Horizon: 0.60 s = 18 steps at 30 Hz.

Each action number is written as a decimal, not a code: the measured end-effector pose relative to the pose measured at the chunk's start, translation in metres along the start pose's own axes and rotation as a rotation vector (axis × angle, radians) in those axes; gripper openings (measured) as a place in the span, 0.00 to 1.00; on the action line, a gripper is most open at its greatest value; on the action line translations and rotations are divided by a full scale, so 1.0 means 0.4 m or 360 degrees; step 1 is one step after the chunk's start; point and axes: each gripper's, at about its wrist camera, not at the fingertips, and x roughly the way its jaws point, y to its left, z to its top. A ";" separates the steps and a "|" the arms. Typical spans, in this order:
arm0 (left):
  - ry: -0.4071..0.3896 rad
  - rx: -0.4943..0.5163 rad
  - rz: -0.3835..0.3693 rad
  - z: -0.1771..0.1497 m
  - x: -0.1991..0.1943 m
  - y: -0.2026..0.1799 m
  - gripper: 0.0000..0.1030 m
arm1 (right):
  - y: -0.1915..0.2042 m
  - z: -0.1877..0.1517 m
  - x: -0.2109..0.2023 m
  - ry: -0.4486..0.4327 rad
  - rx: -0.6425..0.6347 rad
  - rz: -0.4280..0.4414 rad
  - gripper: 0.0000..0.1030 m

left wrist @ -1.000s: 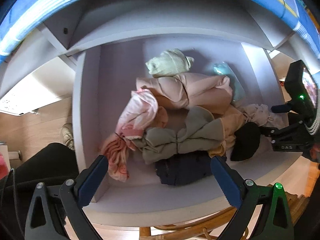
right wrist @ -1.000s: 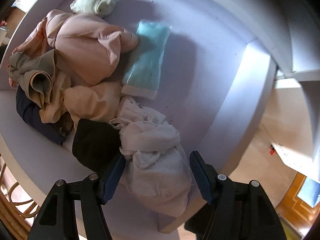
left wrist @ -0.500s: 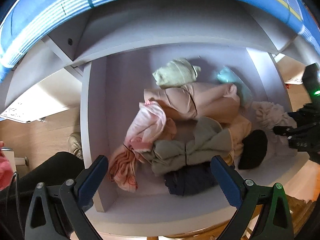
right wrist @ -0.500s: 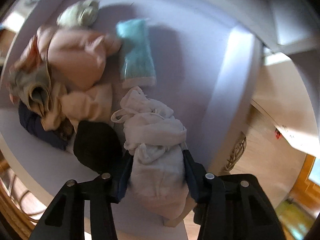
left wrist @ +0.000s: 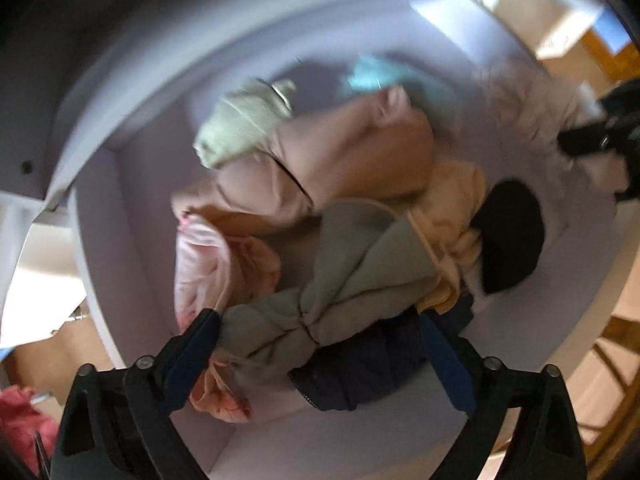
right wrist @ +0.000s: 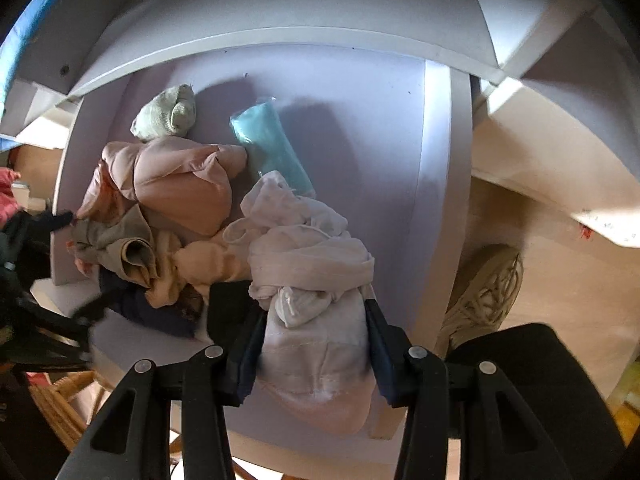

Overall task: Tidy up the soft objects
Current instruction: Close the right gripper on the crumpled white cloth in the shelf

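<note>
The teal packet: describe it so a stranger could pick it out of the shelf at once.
Look in the pale lilac shelf compartment holding the clothes heap. Behind the heap, toward the back wall, the teal packet lies flat on the shelf floor between the pink garment and the whitish bundle. It alone is smooth, rectangular and turquoise; everything around it is crumpled cloth.

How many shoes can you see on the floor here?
1: a beige shoe on the wooden floor, just right of the white shelf. Another may be hidden behind the shelf or out of frame.
</note>
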 end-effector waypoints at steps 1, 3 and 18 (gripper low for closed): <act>0.0015 0.0017 0.0014 0.002 0.009 -0.003 0.93 | -0.006 0.000 0.001 0.0008 0.0020 0.0013 0.46; 0.0045 0.0026 0.0024 0.005 0.028 -0.004 0.91 | -0.029 -0.002 0.021 0.0022 0.0058 0.0039 0.46; 0.0116 -0.0026 -0.0056 0.000 0.064 0.000 0.56 | -0.033 -0.018 0.022 0.0007 0.0206 0.0189 0.46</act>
